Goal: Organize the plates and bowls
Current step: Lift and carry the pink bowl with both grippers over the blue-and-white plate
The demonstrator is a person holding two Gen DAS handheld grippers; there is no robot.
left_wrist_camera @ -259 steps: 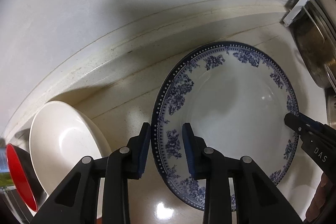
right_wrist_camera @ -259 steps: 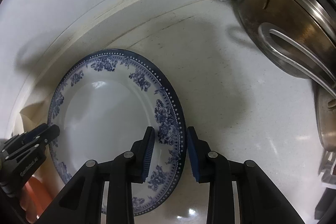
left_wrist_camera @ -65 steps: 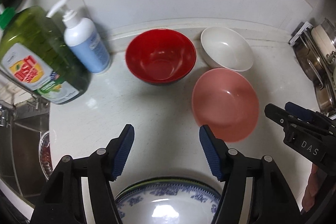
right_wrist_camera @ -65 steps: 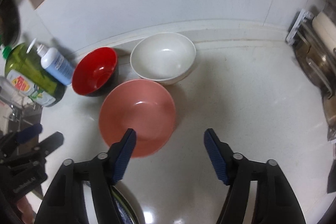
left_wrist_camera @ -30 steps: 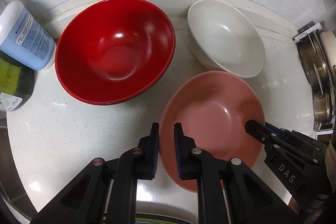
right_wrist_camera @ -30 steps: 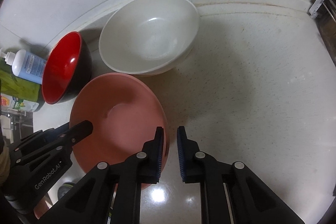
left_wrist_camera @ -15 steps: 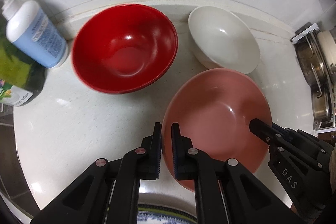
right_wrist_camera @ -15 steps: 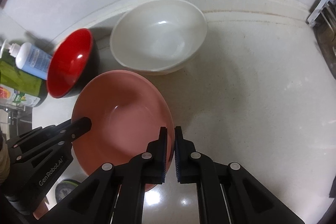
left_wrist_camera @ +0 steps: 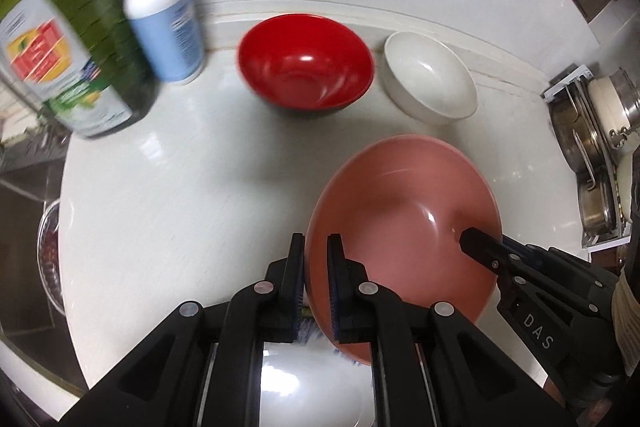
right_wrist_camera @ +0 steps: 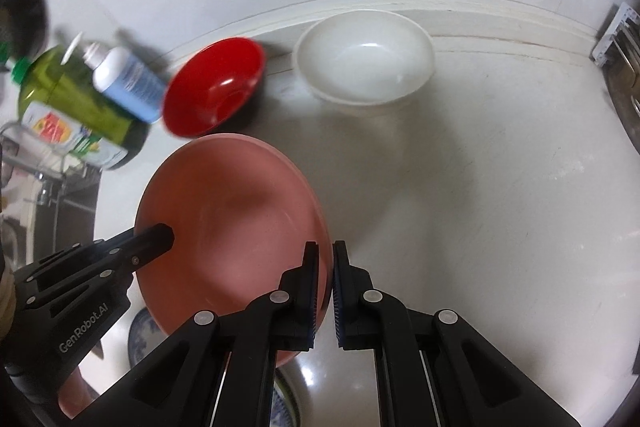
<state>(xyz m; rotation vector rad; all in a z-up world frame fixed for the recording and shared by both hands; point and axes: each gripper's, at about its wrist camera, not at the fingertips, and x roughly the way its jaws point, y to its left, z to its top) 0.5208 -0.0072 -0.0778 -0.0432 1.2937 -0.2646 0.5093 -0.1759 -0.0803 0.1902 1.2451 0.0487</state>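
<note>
Above the pale, glossy counter [left_wrist_camera: 160, 195], a wide, shallow pink bowl [left_wrist_camera: 404, 223] hangs tilted between two black grippers. The left gripper [left_wrist_camera: 316, 267] is clamped on the bowl's left rim, its blue-padded jaws nearly together with the thin edge between them. The right gripper [right_wrist_camera: 326, 281] is clamped the same way on the opposite rim. The bowl is smooth and matte pink, with one small glint inside.

Below it, partly hidden, lies a blue-patterned plate [right_wrist_camera: 142, 331] with a shiny white centre; whether the bowl touches it cannot be told.

Near the back wall sit a round red bowl [left_wrist_camera: 306, 61], glossy inside and dark outside, and just beside it a smaller plain white bowl [left_wrist_camera: 430, 81], deep and rounded. Both stand upright on the counter, apart from the pink bowl.

The left view shows a white pump bottle [left_wrist_camera: 162, 15] with a pale blue label and a large green bottle [left_wrist_camera: 68, 35], both blurred, and steel pots [left_wrist_camera: 588, 163] stacked in a rack at the right edge. It also catches the right gripper reaching in from the right.

The right view shows the white bowl larger and closer to centre, a long bare stretch of speckled counter to the right, a metal tap and sink fittings [right_wrist_camera: 48, 187] at the far left, and the left gripper's arm lettered "GenRobot.AI".
</note>
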